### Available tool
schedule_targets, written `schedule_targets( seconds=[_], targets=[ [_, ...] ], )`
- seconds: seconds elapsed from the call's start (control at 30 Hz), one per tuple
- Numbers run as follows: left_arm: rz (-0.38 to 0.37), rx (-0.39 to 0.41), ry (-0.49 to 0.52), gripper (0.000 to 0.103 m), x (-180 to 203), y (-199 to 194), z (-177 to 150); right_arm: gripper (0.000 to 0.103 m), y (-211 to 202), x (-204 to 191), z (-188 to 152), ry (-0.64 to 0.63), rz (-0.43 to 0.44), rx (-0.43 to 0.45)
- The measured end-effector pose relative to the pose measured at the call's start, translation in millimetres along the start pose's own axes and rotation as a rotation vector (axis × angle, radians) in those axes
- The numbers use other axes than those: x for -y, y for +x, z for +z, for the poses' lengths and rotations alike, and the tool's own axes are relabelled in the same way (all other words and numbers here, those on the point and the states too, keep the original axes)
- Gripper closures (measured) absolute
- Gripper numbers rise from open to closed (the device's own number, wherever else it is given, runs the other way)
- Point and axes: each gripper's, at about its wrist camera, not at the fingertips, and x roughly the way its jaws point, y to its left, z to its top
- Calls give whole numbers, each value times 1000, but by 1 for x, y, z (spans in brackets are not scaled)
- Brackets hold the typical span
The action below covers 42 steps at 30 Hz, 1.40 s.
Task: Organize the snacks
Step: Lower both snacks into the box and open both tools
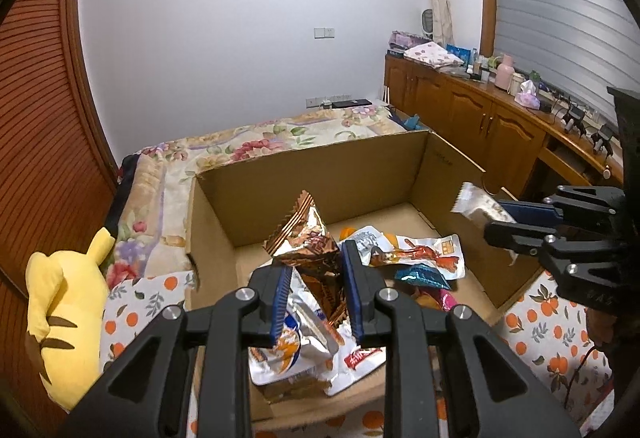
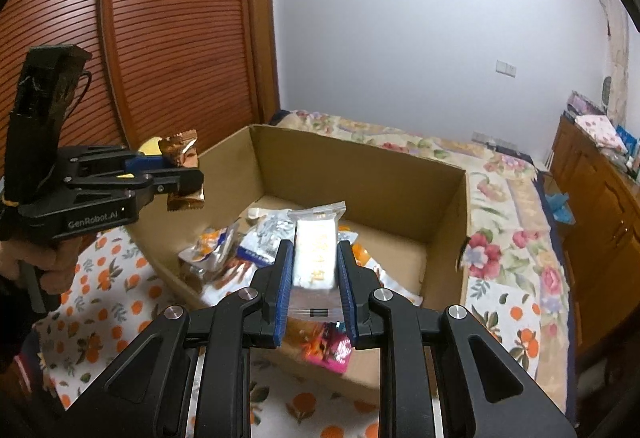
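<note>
Both tools are loaded over the cardboard box (image 1: 304, 174), which sits on the bed. The left hand-held gripper (image 1: 316, 278) clamps a copper foil packet (image 1: 308, 238) above the box's near left corner, and the right hand-held gripper (image 2: 313, 270) pinches a clear bag with a white snack (image 2: 316, 250) above its near right side. Inside the box, a loose heap of packets (image 1: 412, 258) lies unsorted against the near wall; the far half of the floor is bare. The sorting looks to be at an early or middle stage, with two items lifted and most left in the heap.
</note>
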Motion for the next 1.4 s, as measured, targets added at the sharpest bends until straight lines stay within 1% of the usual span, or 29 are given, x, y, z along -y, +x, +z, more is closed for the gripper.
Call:
schedule_targets(
  seconds=[0.1, 0.23, 0.43, 0.5, 0.6, 0.83, 1.13, 1.4],
  targets=[
    [-6, -10, 7, 78, 3, 8, 4, 83, 13, 3, 3, 6, 4, -13],
    [-10, -12, 20, 76, 8, 16, 7, 83, 30, 8, 3, 46, 40, -39],
    [0, -20, 14, 74, 3, 27, 9, 83, 49, 0, 2, 63, 69, -58],
    [8, -19, 8, 73, -1, 28, 9, 83, 56, -3, 3, 60, 71, -66],
    [17, -12, -7, 69, -8, 27, 9, 83, 64, -7, 3, 64, 78, -75],
    [41, 2, -24, 68, -20, 20, 4, 81, 76, -19, 3, 67, 75, -94],
    [58, 17, -35, 66, -20, 9, -6, 78, 76, -22, 6, 67, 53, -82],
    [56, 33, -38, 64, -14, -11, -16, 78, 56, -20, -2, 88, 24, -51]
  ],
)
